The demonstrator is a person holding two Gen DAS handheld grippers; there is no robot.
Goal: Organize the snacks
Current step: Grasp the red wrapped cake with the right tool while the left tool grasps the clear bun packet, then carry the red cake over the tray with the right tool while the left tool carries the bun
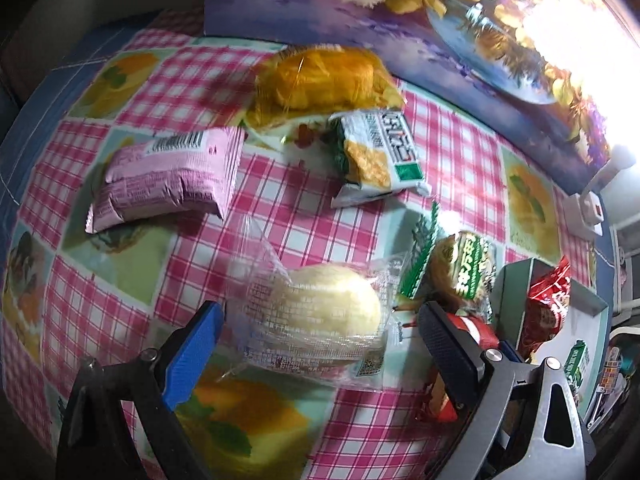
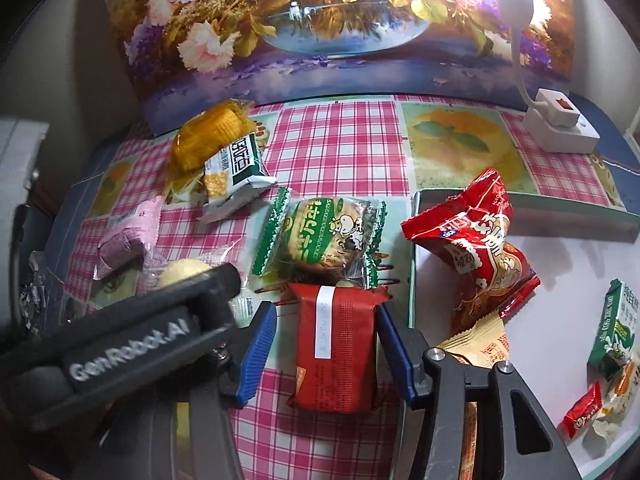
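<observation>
- left wrist view: my left gripper (image 1: 320, 344) has its blue pads spread wide apart, one on each side of a clear-wrapped pale bun (image 1: 320, 312) that lies on the pink checked tablecloth (image 1: 280, 200); i can't tell whether either pad touches the wrapper.
- past the bun, a pink packet (image 1: 168, 176) lies to the left, a white and green cracker packet (image 1: 380, 156) sits in the middle, and an orange-wrapped snack (image 1: 324, 80) lies behind it, its edge touching the cracker packet.
- a green-wrapped biscuit (image 1: 460, 268) lies just right of the bun, and a big red bag (image 1: 548, 304) leans over the wall of a grey tray (image 1: 516, 280) on the right.
- right wrist view: my right gripper (image 2: 326, 344) is open, its pads flanking a dark red packet (image 2: 336, 344); the right pad looks to be against its edge, the left one stands a little off.
- the packet lies on the cloth just left of the tray (image 2: 412, 260), with the green-wrapped biscuit (image 2: 324, 240) touching its far end.
- the big red bag (image 2: 476, 248) rests over the tray's rim; inside i see a small green carton (image 2: 616, 328), a tiny red sweet (image 2: 582, 412) and a beige packet (image 2: 476, 344).
- the left gripper's black body (image 2: 120, 348) crosses the lower left.
</observation>
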